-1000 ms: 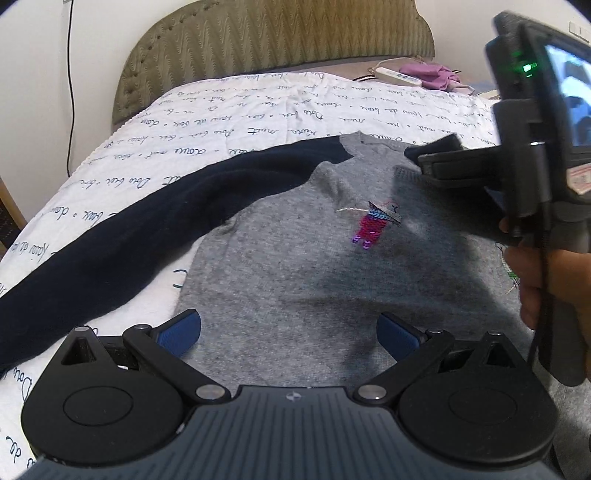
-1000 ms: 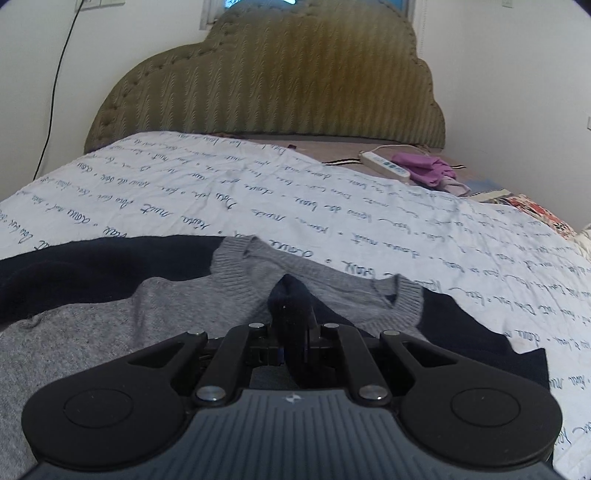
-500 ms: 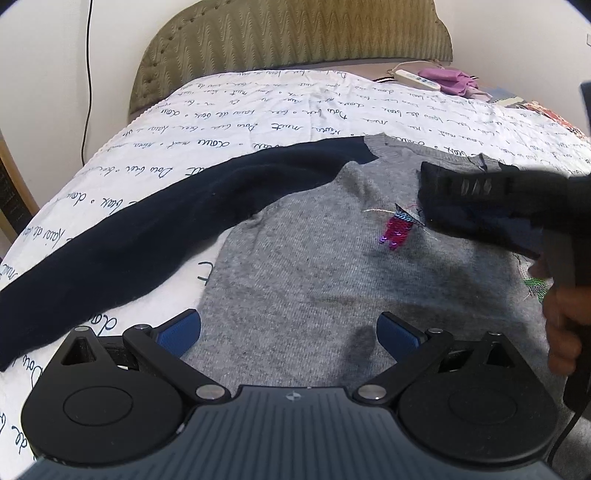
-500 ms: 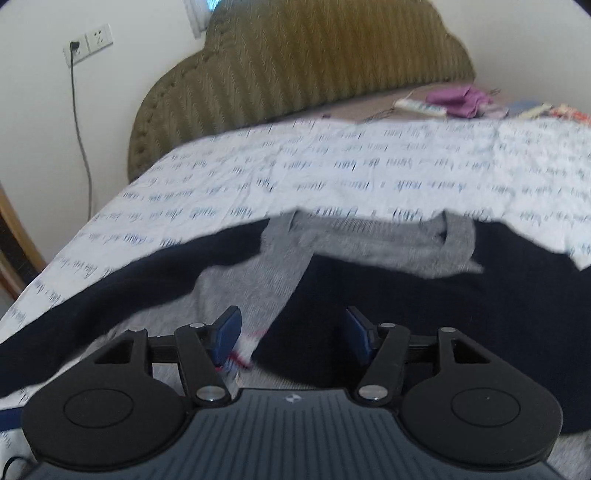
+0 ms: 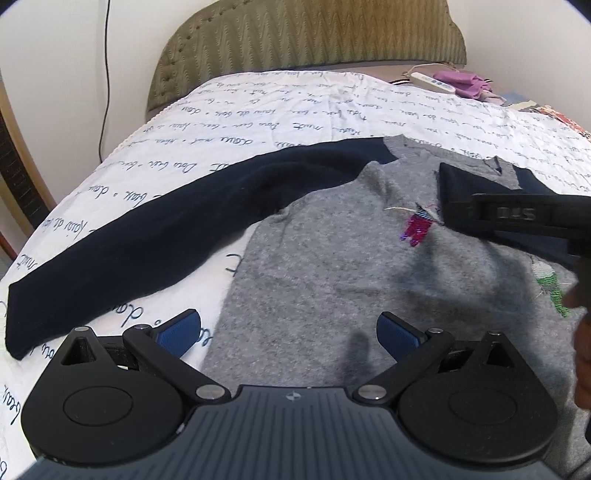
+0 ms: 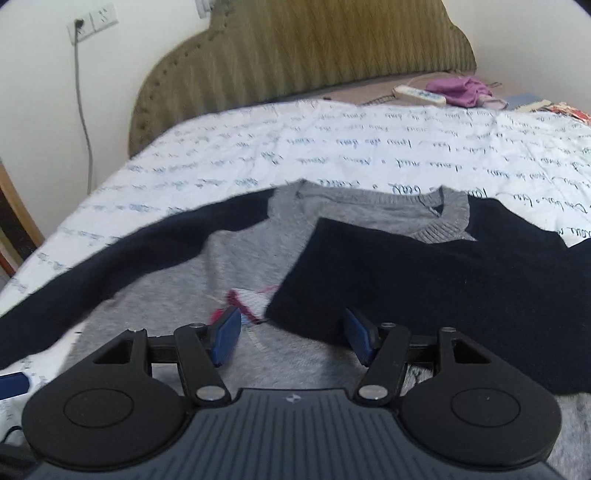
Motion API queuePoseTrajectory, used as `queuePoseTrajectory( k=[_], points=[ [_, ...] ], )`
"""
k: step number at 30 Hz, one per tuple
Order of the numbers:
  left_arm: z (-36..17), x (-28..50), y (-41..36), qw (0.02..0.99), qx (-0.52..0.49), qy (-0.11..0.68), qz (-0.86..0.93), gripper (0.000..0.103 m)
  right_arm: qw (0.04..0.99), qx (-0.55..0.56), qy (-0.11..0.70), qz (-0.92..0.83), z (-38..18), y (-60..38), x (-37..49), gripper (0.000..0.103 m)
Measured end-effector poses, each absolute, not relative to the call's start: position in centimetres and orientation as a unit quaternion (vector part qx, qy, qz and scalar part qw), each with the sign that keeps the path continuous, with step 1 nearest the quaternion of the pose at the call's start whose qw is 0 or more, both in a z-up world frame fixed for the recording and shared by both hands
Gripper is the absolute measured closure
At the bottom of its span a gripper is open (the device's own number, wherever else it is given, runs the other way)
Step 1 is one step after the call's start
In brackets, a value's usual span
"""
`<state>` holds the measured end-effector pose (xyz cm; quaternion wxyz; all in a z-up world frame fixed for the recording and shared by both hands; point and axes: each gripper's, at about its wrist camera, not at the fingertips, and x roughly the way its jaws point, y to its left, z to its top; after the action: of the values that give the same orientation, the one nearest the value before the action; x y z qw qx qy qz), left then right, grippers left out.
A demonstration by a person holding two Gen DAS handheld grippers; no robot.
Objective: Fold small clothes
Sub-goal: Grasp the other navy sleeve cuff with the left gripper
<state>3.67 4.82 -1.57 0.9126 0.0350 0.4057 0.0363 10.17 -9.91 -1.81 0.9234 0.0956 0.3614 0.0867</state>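
A small grey sweater (image 5: 332, 266) with navy sleeves lies flat on the bed. Its left sleeve (image 5: 147, 236) stretches out to the left. Its right sleeve (image 6: 443, 280) lies folded across the chest, also seen in the left wrist view (image 5: 476, 181). My left gripper (image 5: 288, 332) is open and empty above the sweater's lower hem. My right gripper (image 6: 291, 336) is open and empty just above the folded sleeve's cuff; it shows from the side in the left wrist view (image 5: 517, 218).
The bed has a white sheet (image 5: 295, 110) printed with blue handwriting and an olive padded headboard (image 5: 295, 33). A white power strip (image 6: 417, 94) and purple cloth (image 6: 461, 88) lie near the head. A wooden frame (image 6: 14, 214) stands at the left.
My right gripper, shut on the right sleeve a second ago, has opened and let it go folded across the chest, then drawn back. My left gripper stayed open.
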Motion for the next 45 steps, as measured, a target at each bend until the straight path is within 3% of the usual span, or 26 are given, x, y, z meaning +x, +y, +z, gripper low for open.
queuePoseTrajectory(
  k=[4,28,31,34,37,45],
  points=[
    [-1.5,3.5,5.6,0.913,0.027,0.405,0.046,0.0,0.931,0.088,0.343,0.084,-0.8,-9.5,8.0,0.034],
    [-2.0,2.9,10.4,0.895,-0.031,0.432,0.111,0.0,0.932,0.079,0.341,0.092,-0.7,-9.7,1.9,0.03],
    [-1.9,2.6,12.9,0.886,-0.088,0.433,0.143,0.001,0.931,0.08,0.343,0.094,-0.9,-9.6,1.8,0.03],
    [-2.2,2.0,17.1,0.867,-0.21,0.422,0.163,0.001,0.931,0.081,0.342,0.094,-1.0,-9.5,1.8,0.03],
    [-2.6,0.4,21.4,0.852,-0.343,0.352,0.18,0.002,0.931,0.08,0.344,0.096,-1.1,-9.4,1.8,0.03],
    [-3.9,0.0,27.1,0.814,-0.484,0.273,0.171,0.003,0.927,0.073,0.351,0.108,-1.5,-8.6,2.0,0.03]
  ],
)
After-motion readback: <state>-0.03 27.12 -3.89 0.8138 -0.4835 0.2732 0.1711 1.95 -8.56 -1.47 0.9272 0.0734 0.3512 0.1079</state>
